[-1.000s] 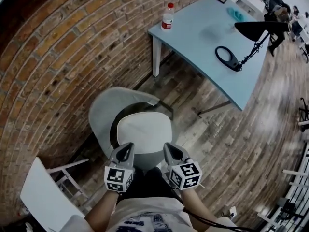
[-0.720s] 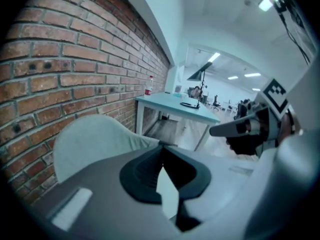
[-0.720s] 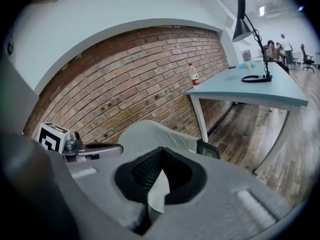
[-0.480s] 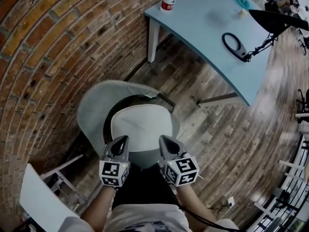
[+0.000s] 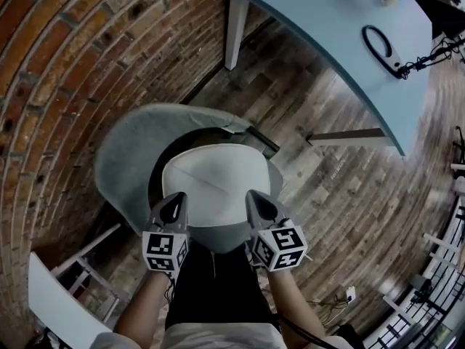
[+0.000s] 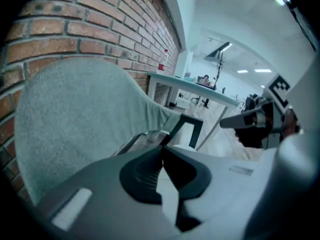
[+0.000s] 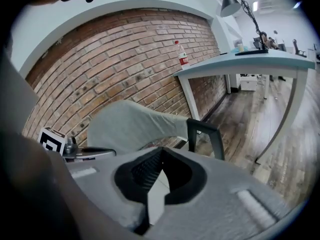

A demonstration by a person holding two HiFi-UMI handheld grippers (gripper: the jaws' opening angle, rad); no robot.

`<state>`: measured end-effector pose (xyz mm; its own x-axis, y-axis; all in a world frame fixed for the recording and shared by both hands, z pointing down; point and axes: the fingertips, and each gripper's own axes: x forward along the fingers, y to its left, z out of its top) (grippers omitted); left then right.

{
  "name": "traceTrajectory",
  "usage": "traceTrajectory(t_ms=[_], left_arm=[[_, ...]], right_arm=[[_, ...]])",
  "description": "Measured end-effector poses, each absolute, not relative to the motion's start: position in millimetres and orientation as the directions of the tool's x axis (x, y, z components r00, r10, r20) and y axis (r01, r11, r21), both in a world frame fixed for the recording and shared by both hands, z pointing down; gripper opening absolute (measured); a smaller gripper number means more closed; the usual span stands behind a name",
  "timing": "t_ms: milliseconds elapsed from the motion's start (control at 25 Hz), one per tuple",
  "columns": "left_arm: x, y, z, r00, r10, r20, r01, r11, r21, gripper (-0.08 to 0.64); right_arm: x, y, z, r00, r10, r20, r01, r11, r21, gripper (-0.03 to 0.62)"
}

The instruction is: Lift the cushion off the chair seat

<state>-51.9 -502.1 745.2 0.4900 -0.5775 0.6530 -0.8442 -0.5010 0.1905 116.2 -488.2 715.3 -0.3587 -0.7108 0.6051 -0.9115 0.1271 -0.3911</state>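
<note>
White cushion [image 5: 216,180]: lies on the seat of the grey chair [image 5: 120,158], in front of its curved backrest.
Left claw [image 5: 176,198]: jaws closed together with nothing between them, tip over the cushion's near left edge.
Right claw [image 5: 256,196]: jaws likewise closed and empty, over the near right edge.
Contact: cannot tell whether either tip touches the cushion.
Surroundings: brick wall [image 5: 51,64] behind the chair; pale blue desk [image 5: 327,20] well apart, on the wooden floor [image 5: 341,187].

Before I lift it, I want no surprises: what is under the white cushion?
The grey chair seat, showing past the front edge of the cushion. Whatever lies between them is covered.
</note>
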Motion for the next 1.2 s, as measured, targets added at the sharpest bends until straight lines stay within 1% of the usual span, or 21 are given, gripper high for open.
traceTrajectory(t_ms=[400, 720, 840, 880, 920, 960, 1000, 1040, 1120, 1200], left_arm=[[-67, -520, 846, 0.438, -0.565, 0.699, -0.883, -0.416, 0.218, -0.008], [-70, -521, 888, 0.426, -0.538, 0.727, -0.887, -0.407, 0.219, -0.008], [-73, -521, 898, 0.432, -0.525, 0.733, -0.887, -0.395, 0.24, 0.003], [-74, -522, 902, 0.434, -0.52, 0.736, -0.888, -0.387, 0.25, 0.021], [-76, -522, 906, 0.435, -0.516, 0.738, -0.89, -0.37, 0.266, 0.038], [-78, -523, 911, 0.435, -0.512, 0.741, -0.894, -0.345, 0.287, 0.054], [-81, -523, 915, 0.432, -0.51, 0.744, -0.898, -0.319, 0.303, 0.09], [-84, -524, 920, 0.424, -0.51, 0.749, -0.903, -0.298, 0.308, 0.135], [-90, -527, 928, 0.392, -0.518, 0.76, -0.918, -0.276, 0.286, 0.231], [-95, -530, 934, 0.365, -0.526, 0.768, -0.929, -0.261, 0.262, 0.297]], right_arm=[[114, -507, 807, -0.343, -0.691, 0.637, -0.917, 0.097, -0.388, -0.002], [118, -511, 858, -0.324, -0.658, 0.68, -0.927, 0.076, -0.368, 0.0], [118, -515, 867, -0.323, -0.654, 0.684, -0.927, 0.073, -0.367, 0.0], [118, -515, 871, -0.324, -0.649, 0.689, -0.927, 0.072, -0.368, 0.002], [118, -515, 875, -0.325, -0.642, 0.695, -0.926, 0.069, -0.37, 0.045], [119, -515, 879, -0.325, -0.634, 0.702, -0.926, 0.064, -0.371, 0.118], [120, -515, 884, -0.323, -0.626, 0.71, -0.927, 0.058, -0.37, 0.127], [123, -514, 890, -0.317, -0.62, 0.718, -0.929, 0.051, -0.367, 0.16], [129, -514, 900, -0.296, -0.607, 0.738, -0.937, 0.035, -0.347, 0.256], [135, -513, 911, -0.275, -0.592, 0.758, -0.945, 0.022, -0.325, 0.344]])
